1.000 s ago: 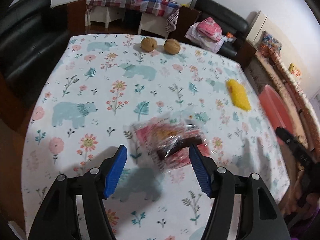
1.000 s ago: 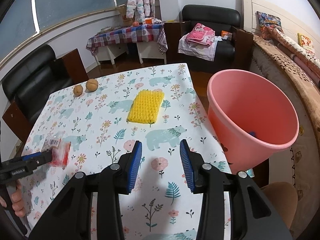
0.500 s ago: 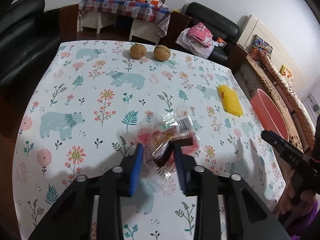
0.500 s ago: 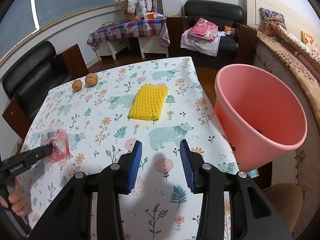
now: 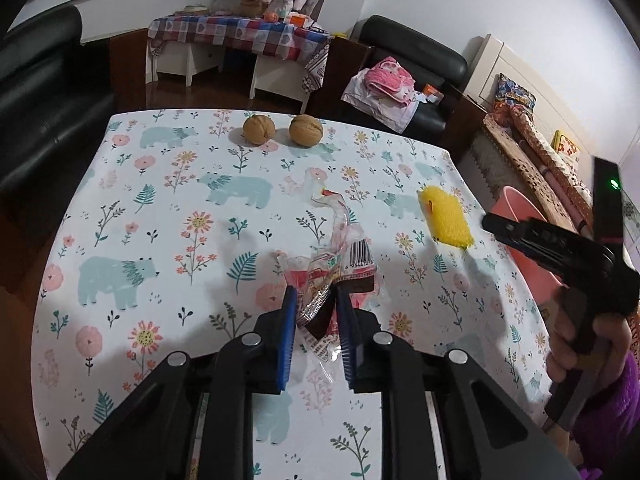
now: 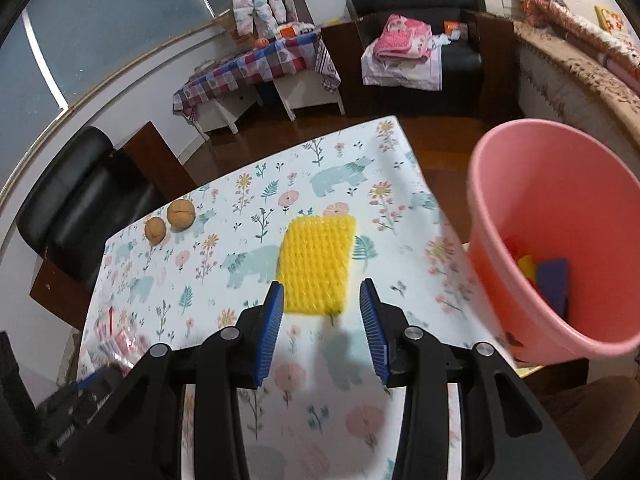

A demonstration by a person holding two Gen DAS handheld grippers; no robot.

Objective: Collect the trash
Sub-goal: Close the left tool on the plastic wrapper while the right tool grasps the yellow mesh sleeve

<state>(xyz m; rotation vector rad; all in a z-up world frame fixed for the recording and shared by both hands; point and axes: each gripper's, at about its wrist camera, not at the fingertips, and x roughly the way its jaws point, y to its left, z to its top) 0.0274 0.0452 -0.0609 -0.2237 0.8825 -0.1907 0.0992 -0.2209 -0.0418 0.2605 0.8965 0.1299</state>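
Observation:
My left gripper (image 5: 316, 312) is shut on a crumpled clear and red snack wrapper (image 5: 336, 256) with a barcode, held just above the floral tablecloth (image 5: 160, 208). The wrapper also shows blurred at the left of the right wrist view (image 6: 116, 336). My right gripper (image 6: 322, 312) is open and empty, hovering over the near end of a yellow foam net (image 6: 316, 264). The foam net also lies at the right of the left wrist view (image 5: 446, 218). A pink bin (image 6: 560, 240) stands off the table's right edge with blue and yellow scraps inside.
Two walnuts (image 5: 280, 130) sit near the table's far edge. Black armchairs (image 6: 80, 200) stand to the left and behind. A checked side table (image 5: 240, 40) and a bed (image 6: 580, 60) lie beyond.
My left gripper closed on the wrapper and lifted it. My right gripper moved forward over the yellow foam net and opened wider.

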